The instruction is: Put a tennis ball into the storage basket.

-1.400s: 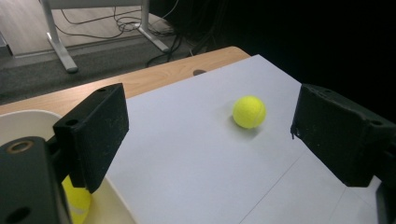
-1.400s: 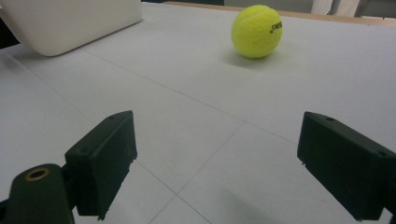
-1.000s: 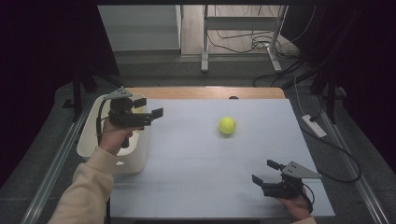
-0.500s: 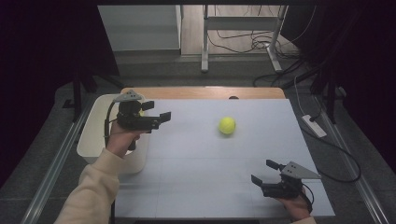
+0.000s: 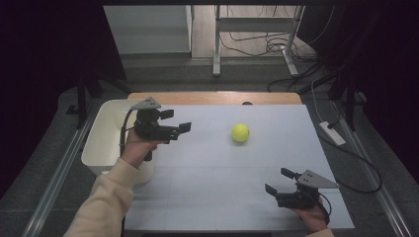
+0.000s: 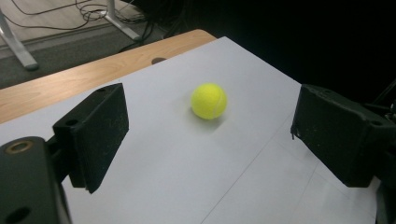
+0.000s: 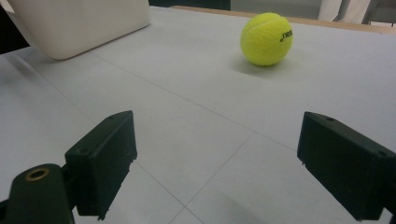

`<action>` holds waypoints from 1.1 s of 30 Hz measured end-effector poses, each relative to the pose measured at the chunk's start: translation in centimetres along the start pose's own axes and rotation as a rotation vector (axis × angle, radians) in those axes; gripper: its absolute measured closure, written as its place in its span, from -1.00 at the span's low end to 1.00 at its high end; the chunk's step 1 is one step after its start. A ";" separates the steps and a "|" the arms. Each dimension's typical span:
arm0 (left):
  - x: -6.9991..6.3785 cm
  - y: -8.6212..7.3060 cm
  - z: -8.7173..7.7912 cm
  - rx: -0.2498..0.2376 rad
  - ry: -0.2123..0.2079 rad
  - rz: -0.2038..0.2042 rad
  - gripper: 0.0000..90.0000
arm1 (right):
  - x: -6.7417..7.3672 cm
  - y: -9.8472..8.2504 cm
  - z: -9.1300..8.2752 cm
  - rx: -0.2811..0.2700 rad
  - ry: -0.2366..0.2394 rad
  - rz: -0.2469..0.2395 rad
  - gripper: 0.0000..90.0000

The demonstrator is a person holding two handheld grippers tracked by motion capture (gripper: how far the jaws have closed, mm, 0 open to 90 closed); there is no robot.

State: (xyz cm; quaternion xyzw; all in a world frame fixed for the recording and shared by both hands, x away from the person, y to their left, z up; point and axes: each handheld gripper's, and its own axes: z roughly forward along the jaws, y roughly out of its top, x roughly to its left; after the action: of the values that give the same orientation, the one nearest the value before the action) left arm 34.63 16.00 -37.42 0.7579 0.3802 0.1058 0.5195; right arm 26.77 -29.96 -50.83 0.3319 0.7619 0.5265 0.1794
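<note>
A yellow tennis ball rests on the white table sheet, right of centre toward the back. My left gripper hovers above the sheet's left part, level, aimed rightward at the ball and well short of it. In the left gripper view the ball lies ahead between the spread jaws of the left gripper, which is open and empty. My right gripper sits low near the front right corner, open, pointing left and away. In the right gripper view the ball lies far ahead of the right gripper.
A white plastic bin stands at the table's left edge, just behind my left hand; its corner appears in the right gripper view. A strip of bare wood runs along the table's far edge. Cables and metal stand legs lie on the floor beyond.
My left gripper has moved to the right, from over the bin's edge out above the sheet, closer to the ball. The right gripper and the ball have stayed put.
</note>
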 end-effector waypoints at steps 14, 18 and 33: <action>-0.6 -0.2 1.9 0.043 -0.022 0.020 -0.74 | -0.1 0.1 0.2 0.003 0.002 -0.006 -0.73; -0.8 -0.3 2.7 0.060 -0.029 0.027 -0.74 | 0.1 0.1 0.3 -0.001 0.005 -0.002 -0.73; -1.2 -0.7 4.5 0.097 -0.033 0.032 -0.75 | 0.4 0.3 0.7 0.003 0.015 -0.009 -0.73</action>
State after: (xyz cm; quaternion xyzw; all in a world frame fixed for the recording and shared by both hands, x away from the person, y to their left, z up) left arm 35.99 12.14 -39.73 0.7898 0.3643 0.0830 0.4864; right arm 26.97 -29.11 -50.80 0.3249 0.7653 0.5271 0.1757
